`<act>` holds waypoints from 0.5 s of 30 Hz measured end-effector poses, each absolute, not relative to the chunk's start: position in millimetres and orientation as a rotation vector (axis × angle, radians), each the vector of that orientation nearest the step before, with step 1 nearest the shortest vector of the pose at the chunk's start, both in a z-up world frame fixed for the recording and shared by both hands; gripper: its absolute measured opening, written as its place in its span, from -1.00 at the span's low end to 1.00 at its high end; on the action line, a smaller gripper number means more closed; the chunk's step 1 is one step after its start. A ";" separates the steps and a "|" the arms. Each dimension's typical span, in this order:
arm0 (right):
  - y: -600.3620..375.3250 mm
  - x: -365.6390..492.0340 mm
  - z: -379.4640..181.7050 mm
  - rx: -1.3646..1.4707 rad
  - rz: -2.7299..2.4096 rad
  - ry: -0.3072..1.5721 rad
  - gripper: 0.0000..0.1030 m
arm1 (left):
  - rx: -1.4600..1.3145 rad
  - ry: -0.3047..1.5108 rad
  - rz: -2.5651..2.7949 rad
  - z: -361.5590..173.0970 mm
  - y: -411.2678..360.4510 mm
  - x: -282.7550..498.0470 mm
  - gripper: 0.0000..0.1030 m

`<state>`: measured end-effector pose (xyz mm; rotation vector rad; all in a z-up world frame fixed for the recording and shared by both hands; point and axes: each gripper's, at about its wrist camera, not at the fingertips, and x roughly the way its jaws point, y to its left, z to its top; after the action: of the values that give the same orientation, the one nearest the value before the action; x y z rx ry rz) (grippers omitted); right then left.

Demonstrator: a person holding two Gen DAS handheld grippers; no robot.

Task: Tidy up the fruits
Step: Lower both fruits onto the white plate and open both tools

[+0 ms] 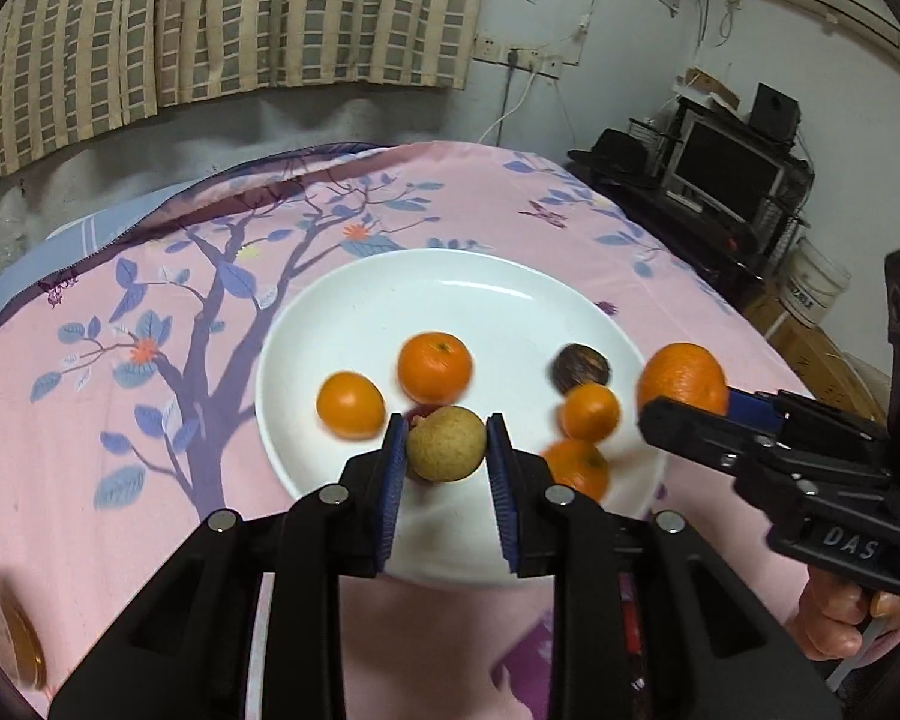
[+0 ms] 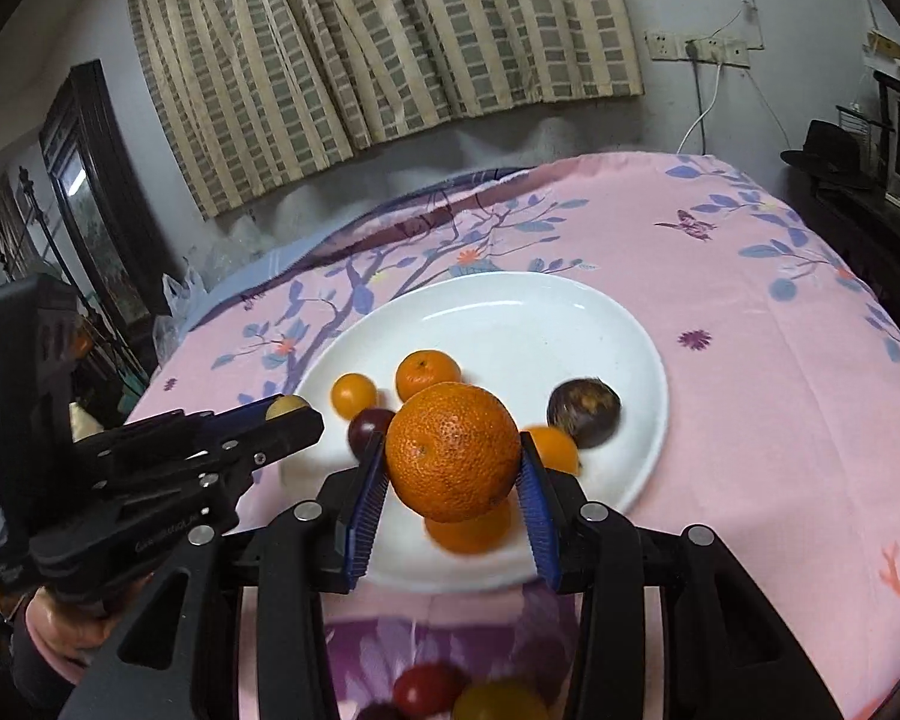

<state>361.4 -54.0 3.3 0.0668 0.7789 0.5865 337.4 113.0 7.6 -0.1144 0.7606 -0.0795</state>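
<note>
Left wrist view: the left gripper (image 1: pixel 445 444) is pinching a tan, speckled round fruit (image 1: pixel 446 444) between its blue pads, right over the near part of the white plate (image 1: pixel 480 288). On the plate sit a mandarin (image 1: pixel 434 367), a smaller orange fruit (image 1: pixel 350 405) to its left, a dark brown fruit (image 1: pixel 581 367) toward the right rim, and 2 more small orange ones (image 1: pixel 590 411) (image 1: pixel 576 468), both blurred.

Over to the right wrist view, and the right gripper (image 2: pixel 453 453) is clamped on a big orange (image 2: pixel 453 450), held above the plate's near edge, with another orange fruit (image 2: pixel 468 531) directly beneath it. A dark purple fruit (image 2: pixel 369 425) peeks out just left of the big orange.

Plate rests on the pink floral cloth (image 2: pixel 750 390) covering the surface. At the very bottom, red and yellow round fruits (image 2: pixel 426 690) show blurred on the cloth, well apart from the plate's contents. Both grippers are side by side, near each other.
</note>
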 end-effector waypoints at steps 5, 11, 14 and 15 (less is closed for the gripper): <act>-34.8 390.8 -14.1 0.059 0.599 0.825 0.02 | -0.166 0.806 -0.069 -8.5 126.6 362.0 -0.49; -53.8 367.1 5.9 0.057 0.587 0.755 0.34 | -0.191 0.768 0.017 -0.3 133.0 346.6 0.68; -70.1 344.1 19.0 0.065 0.609 0.719 0.50 | -0.225 0.711 0.027 19.4 137.9 323.5 0.84; -75.8 336.5 20.4 0.065 0.611 0.717 0.52 | -0.237 0.700 0.026 24.4 138.8 314.6 0.89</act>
<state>336.5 -75.8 20.4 0.0648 0.7173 0.6109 314.6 138.8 24.4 -0.2366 0.6996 0.0263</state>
